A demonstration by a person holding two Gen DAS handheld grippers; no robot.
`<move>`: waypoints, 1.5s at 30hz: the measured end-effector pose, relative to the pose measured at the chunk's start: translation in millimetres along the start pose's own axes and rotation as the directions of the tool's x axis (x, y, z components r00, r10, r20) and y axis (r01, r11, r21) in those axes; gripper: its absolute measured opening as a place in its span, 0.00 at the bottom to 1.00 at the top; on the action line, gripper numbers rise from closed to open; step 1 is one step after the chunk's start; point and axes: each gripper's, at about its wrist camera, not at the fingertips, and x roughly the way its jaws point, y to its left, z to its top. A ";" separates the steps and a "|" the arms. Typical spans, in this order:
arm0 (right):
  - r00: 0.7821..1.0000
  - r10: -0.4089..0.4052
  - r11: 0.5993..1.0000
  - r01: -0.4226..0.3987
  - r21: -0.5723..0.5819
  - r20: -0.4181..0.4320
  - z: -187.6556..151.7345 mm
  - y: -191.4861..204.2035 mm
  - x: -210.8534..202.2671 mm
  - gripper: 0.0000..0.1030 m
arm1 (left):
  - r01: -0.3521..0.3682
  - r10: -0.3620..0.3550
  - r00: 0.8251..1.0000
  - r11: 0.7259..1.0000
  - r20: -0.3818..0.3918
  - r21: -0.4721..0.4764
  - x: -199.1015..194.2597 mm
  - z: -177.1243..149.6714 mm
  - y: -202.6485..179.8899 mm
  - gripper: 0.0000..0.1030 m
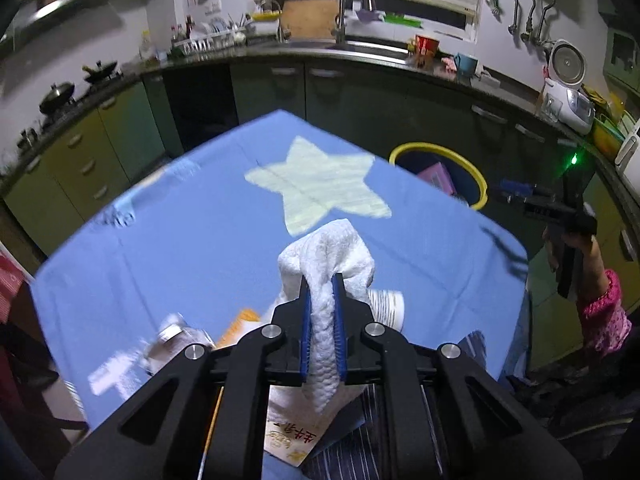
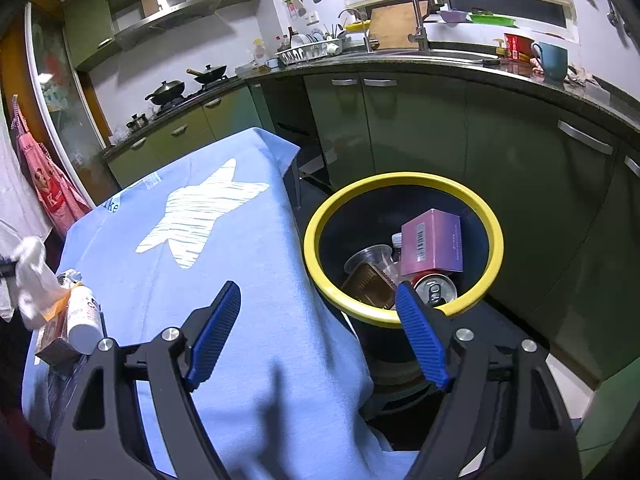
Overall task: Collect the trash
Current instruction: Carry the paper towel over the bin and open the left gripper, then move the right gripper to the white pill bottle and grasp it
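My left gripper (image 1: 322,300) is shut on a crumpled white paper towel (image 1: 332,264), held above the blue tablecloth (image 1: 200,248) with the pale star. The towel (image 2: 30,276) also shows at the far left of the right wrist view. My right gripper (image 2: 316,300) stands open with nothing between its fingers, over the table's right edge beside the yellow-rimmed trash bin (image 2: 404,322). The bin (image 1: 436,150) holds a pink box (image 2: 434,242), a can (image 2: 434,288), a clear cup (image 2: 370,258) and a brown tray. The right gripper (image 1: 520,196) appears at the right in the left wrist view.
More trash lies on the table's near end: a white bottle (image 2: 84,316), a paper cup (image 1: 388,306), a printed wrapper (image 1: 292,440) and a small box (image 2: 54,346). Dark green kitchen cabinets (image 2: 440,132) and a counter with a sink stand behind the bin.
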 end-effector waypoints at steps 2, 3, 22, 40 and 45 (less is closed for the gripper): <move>1.000 0.006 1.000 -0.006 0.001 0.008 0.7 0.7 -3.5 0.77 | -0.016 0.015 1.000 1.000 0.018 0.014 -12.3 12.6 -2.5 0.10; 1.000 0.006 1.000 -0.006 -0.003 0.013 1.0 1.3 -5.7 0.77 | -0.015 0.014 1.000 1.000 0.022 0.016 -15.8 17.9 -3.0 0.10; 0.991 -0.088 0.996 0.088 0.007 0.096 -5.4 -27.3 -52.8 0.78 | 0.244 -0.258 0.965 0.951 0.052 0.190 74.5 203.1 -127.6 0.10; 0.991 -0.110 0.987 0.100 0.128 0.070 -15.5 -81.9 -47.7 0.79 | 0.253 -0.230 0.959 0.958 -0.164 0.132 307.0 246.1 -248.3 0.51; 0.993 -0.103 0.989 0.095 0.110 0.066 -13.7 -78.1 -47.1 0.79 | 0.258 -0.253 0.964 0.964 -0.081 0.067 257.7 247.6 -221.6 0.55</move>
